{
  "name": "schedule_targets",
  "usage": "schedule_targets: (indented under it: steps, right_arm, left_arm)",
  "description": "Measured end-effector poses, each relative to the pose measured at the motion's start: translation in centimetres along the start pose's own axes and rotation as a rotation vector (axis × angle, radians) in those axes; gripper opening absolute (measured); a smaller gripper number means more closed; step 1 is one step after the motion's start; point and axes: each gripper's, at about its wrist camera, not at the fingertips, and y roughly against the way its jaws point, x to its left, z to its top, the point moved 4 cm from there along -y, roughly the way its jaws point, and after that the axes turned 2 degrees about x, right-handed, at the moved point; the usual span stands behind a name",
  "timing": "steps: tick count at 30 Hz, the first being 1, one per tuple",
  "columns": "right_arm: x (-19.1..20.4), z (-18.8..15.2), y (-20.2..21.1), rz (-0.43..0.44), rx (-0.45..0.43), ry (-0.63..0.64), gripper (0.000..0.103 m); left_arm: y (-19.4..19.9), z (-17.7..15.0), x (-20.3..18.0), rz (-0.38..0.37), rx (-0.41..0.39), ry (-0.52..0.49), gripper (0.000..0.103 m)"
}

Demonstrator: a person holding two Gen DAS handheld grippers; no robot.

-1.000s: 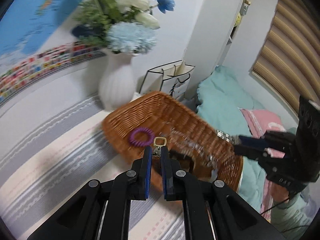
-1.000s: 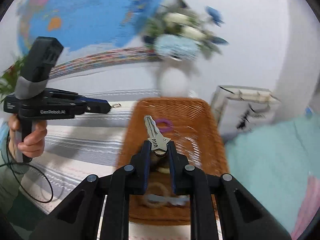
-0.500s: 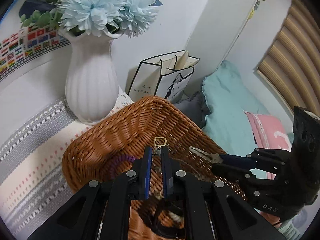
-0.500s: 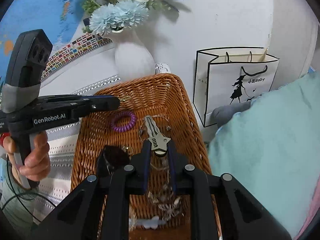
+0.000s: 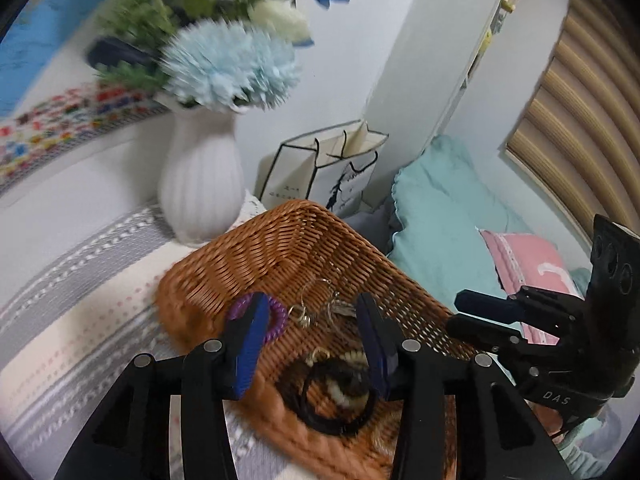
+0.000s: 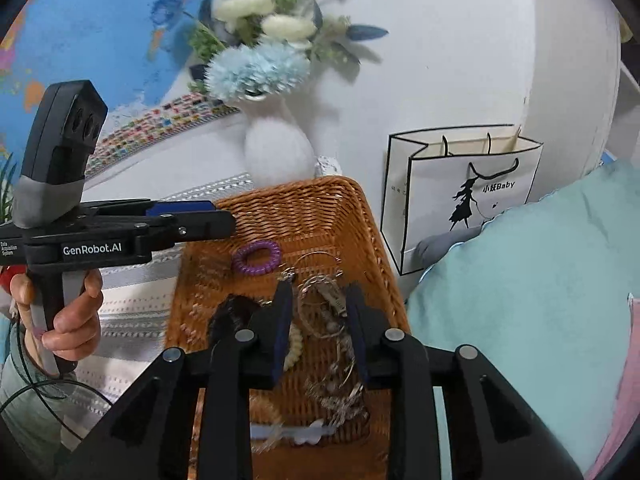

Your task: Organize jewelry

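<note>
Both my grippers hung over the wicker basket, the left gripper with its jaws opening wide and nothing pinched between them. My right gripper was opening too, its pads clear of the tangled keyring lying in the basket beside the purple coil band.

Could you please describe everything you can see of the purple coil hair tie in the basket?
The purple coil hair tie is a spiral-cord ring, plastic by its look, closed into a loop. It lies flat on the floor of the wicker basket, toward the far end, beside a tangle of metal rings without clearly touching it. Nothing grips it. In the left wrist view one finger of the left gripper hides part of it.
</note>
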Motion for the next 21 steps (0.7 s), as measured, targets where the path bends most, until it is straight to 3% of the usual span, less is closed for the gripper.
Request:
schedule_targets:
  steps: [5, 7, 9, 12, 16, 18, 21]
  right_arm:
    - [2.1, -1.7, 2.8, 0.003, -0.027, -0.009, 0.040]
    - [3.1, -2.8, 3.6, -0.039, -0.039, 0.004, 0.040]
    - [4.0, -4.1, 4.5, -0.133, -0.054, 0.019, 0.040]
    - [5.3, -6.1, 6.3, -0.187, -0.112, 0.022, 0.045]
    - [6.9, -8.2, 7.0, -0.148, -0.112, -0.005, 0.048]
    - [7.6, -8.8, 7.2, -0.175, -0.116, -0.012, 0.048]
    - [8.7, -9.4, 7.6, -0.197, -0.129, -0.007, 0.048]
  left_arm:
    - [5.0, -2.8, -0.9, 0.115, -0.082, -0.029, 0.047]
    - [6.7, -4.4, -1.4, 0.221, -0.116, -0.036, 0.047]
    - [8.9, -6.7, -2.1, 0.380, -0.196, -0.054, 0.048]
    - [11.1, -10.1, -3.0, 0.491, -0.252, -0.068, 0.053]
    - [13.9, -13.5, -4.1, 0.528, -0.313, -0.027, 0.062]
    - [15.0, -14.8, -4.5, 0.528, -0.353, -0.009, 0.069]
    - [16.0, -16.1, -4.7, 0.561, -0.419, -0.008, 0.070]
